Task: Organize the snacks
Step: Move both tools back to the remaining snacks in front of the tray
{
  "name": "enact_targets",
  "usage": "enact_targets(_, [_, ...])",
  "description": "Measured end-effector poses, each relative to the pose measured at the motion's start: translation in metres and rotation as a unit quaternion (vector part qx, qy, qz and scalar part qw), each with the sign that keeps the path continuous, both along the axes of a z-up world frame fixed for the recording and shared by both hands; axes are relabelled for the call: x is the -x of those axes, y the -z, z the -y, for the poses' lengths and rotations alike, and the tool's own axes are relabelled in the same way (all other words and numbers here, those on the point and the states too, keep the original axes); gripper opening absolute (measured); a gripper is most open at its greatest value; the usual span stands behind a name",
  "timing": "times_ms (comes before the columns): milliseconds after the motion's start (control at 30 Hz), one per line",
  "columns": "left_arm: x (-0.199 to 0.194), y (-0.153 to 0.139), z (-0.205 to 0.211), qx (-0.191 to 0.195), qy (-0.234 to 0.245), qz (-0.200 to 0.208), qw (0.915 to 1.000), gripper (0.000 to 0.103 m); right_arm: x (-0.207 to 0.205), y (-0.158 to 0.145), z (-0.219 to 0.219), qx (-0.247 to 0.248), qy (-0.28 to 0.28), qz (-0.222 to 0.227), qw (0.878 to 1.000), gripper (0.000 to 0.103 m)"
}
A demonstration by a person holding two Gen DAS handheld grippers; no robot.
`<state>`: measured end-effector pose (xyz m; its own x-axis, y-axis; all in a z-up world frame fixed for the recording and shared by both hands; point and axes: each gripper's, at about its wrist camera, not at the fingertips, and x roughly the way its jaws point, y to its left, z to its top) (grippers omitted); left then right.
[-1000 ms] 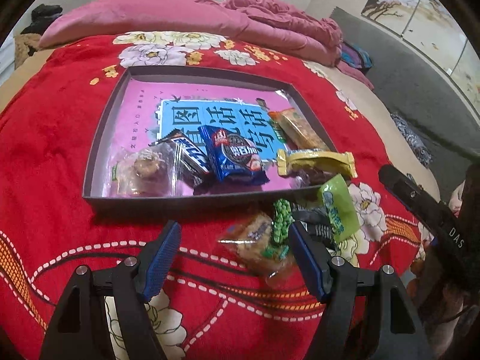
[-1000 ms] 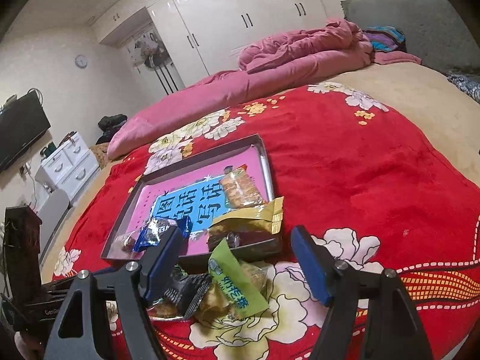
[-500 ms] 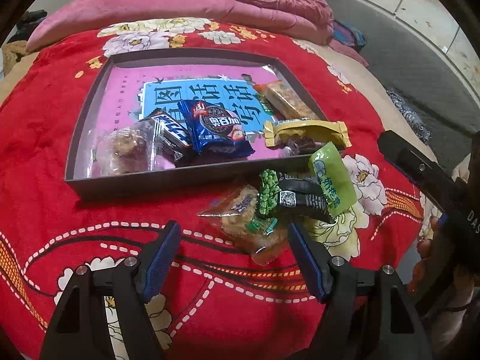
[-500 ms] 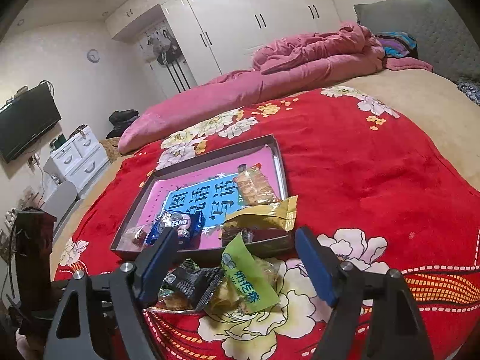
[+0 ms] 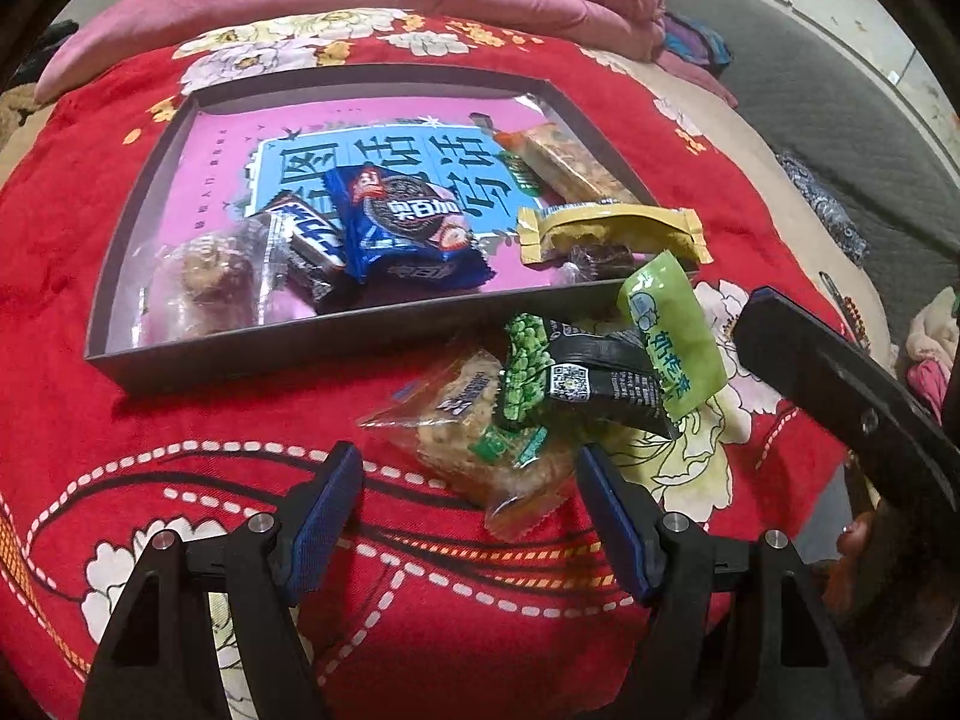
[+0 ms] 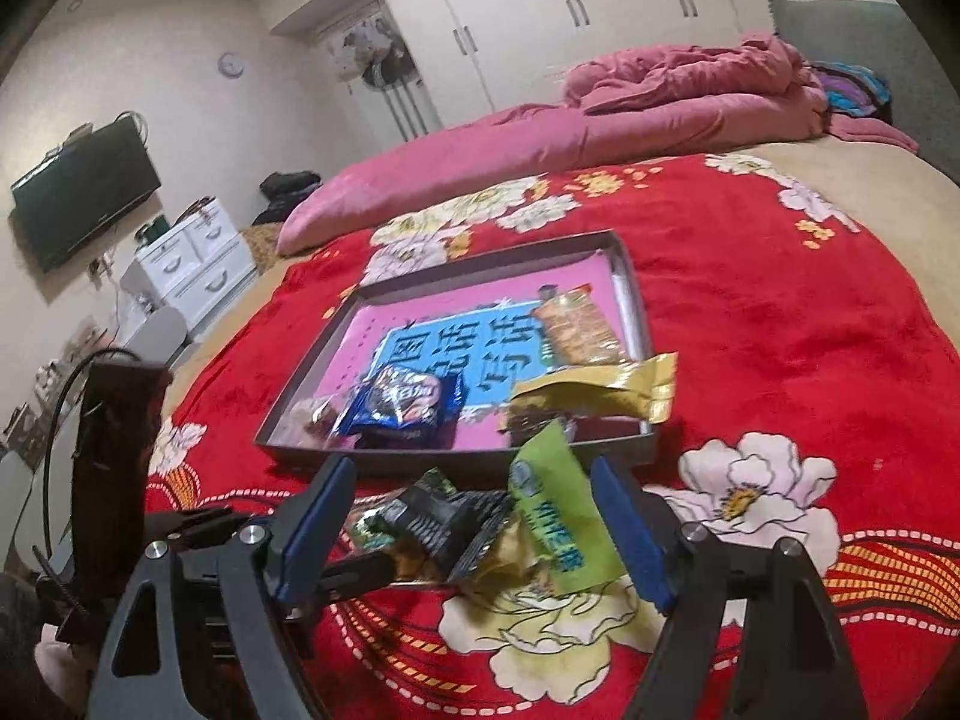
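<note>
I had the left gripper (image 5: 470, 501) hanging with its jaws apart and empty, the clear rice-cracker packet (image 5: 480, 438) lying on the red bedspread (image 5: 180, 420) just beyond its tips. The right gripper (image 6: 474, 516) had just been opening; its jaws stood wide, with the black pea packet (image 6: 447, 519) and the green snack packet (image 6: 555, 516) lying between them, unpressed as far as I could see. That loose pile sat just near of the grey tray (image 5: 252, 354), where the blue Oreo packet (image 5: 408, 225) lay.
</note>
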<state>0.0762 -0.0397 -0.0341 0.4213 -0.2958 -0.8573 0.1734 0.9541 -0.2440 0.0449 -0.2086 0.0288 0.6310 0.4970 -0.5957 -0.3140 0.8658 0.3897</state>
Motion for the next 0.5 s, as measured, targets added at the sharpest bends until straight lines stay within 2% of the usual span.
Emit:
enact_targets(200, [-0.009,0.009,0.011,-0.019,0.011,-0.006,0.9997,0.075,-0.008,0.010,-0.009,0.005,-0.017,-0.025,1.000,0.080])
enact_targets(500, [-0.017,0.017,-0.002,0.006,-0.005,-0.021,0.9998,0.075,-0.019,0.026,-0.022,0.014,-0.042,-0.063,0.997,0.080])
